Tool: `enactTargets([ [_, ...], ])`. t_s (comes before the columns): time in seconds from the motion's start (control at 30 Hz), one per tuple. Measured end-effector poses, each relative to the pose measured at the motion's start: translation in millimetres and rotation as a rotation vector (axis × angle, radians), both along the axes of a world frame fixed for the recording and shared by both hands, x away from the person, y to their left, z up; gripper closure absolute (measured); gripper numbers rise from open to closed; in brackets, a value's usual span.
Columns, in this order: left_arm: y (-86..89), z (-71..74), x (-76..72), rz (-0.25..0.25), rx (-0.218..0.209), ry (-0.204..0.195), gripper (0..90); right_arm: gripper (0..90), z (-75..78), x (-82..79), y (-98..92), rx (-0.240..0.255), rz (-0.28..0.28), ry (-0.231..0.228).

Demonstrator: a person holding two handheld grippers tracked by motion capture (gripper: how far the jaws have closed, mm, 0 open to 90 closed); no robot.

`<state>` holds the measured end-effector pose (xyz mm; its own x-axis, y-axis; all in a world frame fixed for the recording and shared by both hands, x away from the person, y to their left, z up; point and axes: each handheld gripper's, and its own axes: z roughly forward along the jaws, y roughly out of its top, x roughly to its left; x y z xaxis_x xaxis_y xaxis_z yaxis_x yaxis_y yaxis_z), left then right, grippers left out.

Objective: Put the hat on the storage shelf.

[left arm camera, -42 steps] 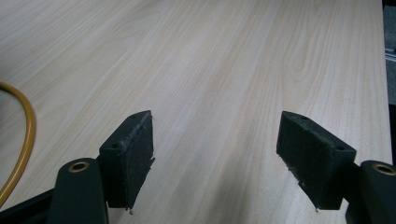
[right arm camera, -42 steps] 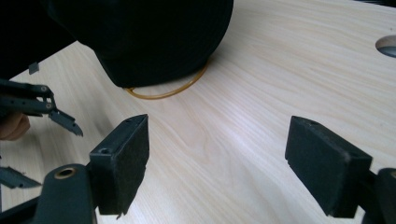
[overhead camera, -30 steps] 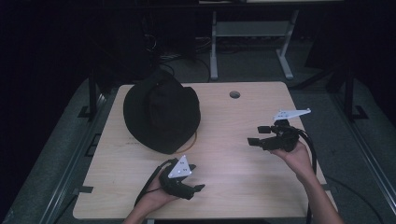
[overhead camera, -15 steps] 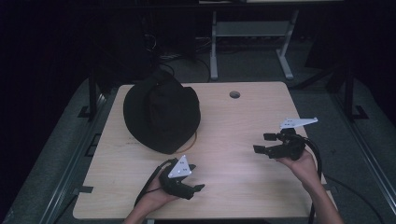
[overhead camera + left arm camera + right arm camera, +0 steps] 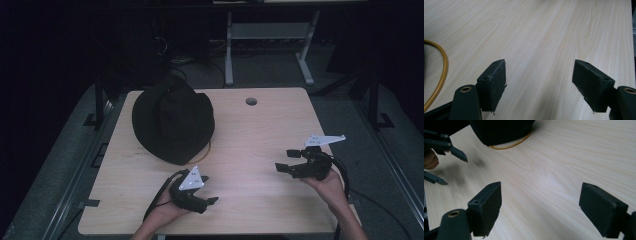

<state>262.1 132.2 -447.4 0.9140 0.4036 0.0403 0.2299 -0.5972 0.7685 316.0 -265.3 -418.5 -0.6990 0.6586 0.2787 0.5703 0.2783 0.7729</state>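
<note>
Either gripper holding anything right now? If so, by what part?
Nothing held. Left gripper and right gripper both stand open over bare table, apart from the black hat.

A pale wood-grain table (image 5: pixel 260 130) fills the middle of the scene, with a round cable hole (image 5: pixel 251 101) near its far edge, well beyond the tongs. Grey carpeted floor (image 5: pixel 345 95) surrounds it. Farther back stands a light metal desk frame (image 5: pixel 267 47) on two legs. The room behind is dark, its walls unreadable.
</note>
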Motion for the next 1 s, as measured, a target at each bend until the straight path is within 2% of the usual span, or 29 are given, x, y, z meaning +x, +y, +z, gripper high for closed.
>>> enactTargets([
  [0.23, 0.2, -0.5, -0.3, 0.006, -0.005, 0.004, 26.7, 16.9, -7.9, -9.4, -6.6, -0.007, -0.006, 0.011],
  [0.57, 1.0, -0.6, 0.0, 0.008, -0.010, 0.009, 26.6, 16.9, -13.9, -24.9, -19.1, -0.017, -0.031, -0.010],
  [1.0, 2.5, -0.3, -0.2, 0.010, -0.008, 0.011, 26.6, 16.9, -26.6, -43.3, -31.9, -0.025, -0.066, 0.001],
])
